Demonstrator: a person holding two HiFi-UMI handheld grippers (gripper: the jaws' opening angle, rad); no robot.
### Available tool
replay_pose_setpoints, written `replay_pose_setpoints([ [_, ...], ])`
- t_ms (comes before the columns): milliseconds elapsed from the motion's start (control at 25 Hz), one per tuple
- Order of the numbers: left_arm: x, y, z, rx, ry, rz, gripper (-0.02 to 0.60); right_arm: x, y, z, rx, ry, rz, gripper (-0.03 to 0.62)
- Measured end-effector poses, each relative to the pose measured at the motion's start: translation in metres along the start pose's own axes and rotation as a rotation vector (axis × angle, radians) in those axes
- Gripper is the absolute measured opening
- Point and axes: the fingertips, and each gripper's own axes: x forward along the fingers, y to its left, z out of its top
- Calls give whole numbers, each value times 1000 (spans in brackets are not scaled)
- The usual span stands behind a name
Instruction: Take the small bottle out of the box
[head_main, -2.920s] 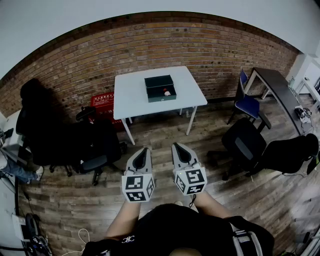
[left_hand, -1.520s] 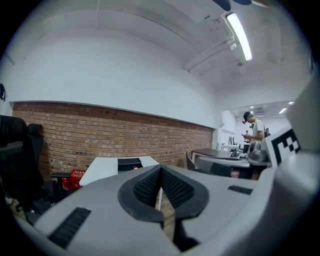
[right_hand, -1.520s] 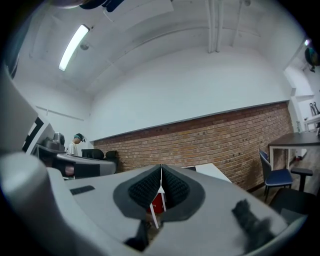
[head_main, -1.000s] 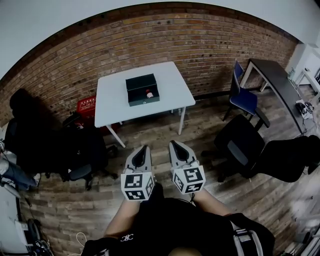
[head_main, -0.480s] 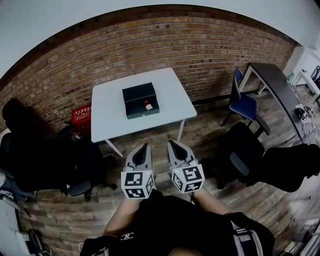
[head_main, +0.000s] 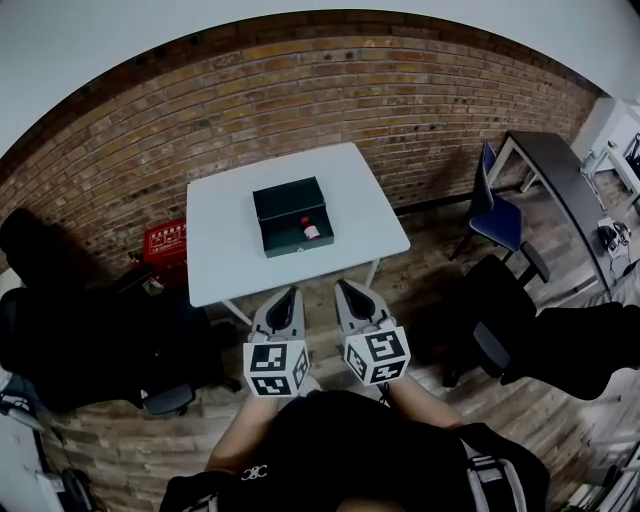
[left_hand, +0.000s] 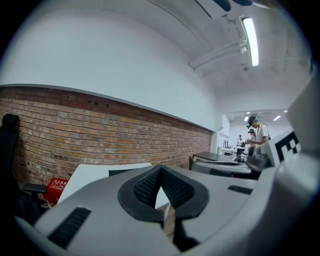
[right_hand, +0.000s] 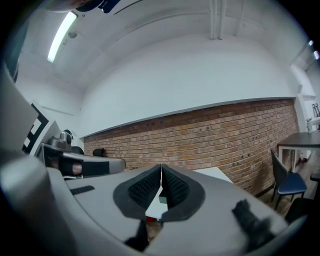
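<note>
A dark green open box sits on a white table against the brick wall. Inside it, near the right front corner, lies a small bottle with a red cap. My left gripper and right gripper are held side by side just short of the table's near edge, both shut with nothing between the jaws. In the left gripper view the left gripper points at the table; in the right gripper view the right gripper does the same, tips touching.
A red crate stands under the table's left side. Black office chairs crowd the left floor, another chair sits at the right. A blue chair and a dark desk stand far right. People stand far off.
The table and box have drawn closer and sit lower in the head view; my grippers now reach its near edge. Both grippers stayed shut and side by side.
</note>
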Motion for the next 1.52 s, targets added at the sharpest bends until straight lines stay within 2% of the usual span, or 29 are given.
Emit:
replay_pose_setpoints([
  [240, 30, 47, 8, -24, -7, -8, 8, 55, 6, 3, -21, 13, 4, 31],
  [640, 69, 100, 8, -57, 16, -61, 8, 117, 6, -3, -17, 44, -45, 31],
  [920, 80, 123, 3, -95, 31, -53, 8, 144, 4, -7, -13, 68, -41, 31],
  [1160, 101, 141, 4, -98, 35, -35, 8, 174, -5, -10, -2, 70, -26, 31],
  [1520, 164, 151, 7, -59, 59, -20, 8, 226, -42, -16, 14, 99, 0, 31],
])
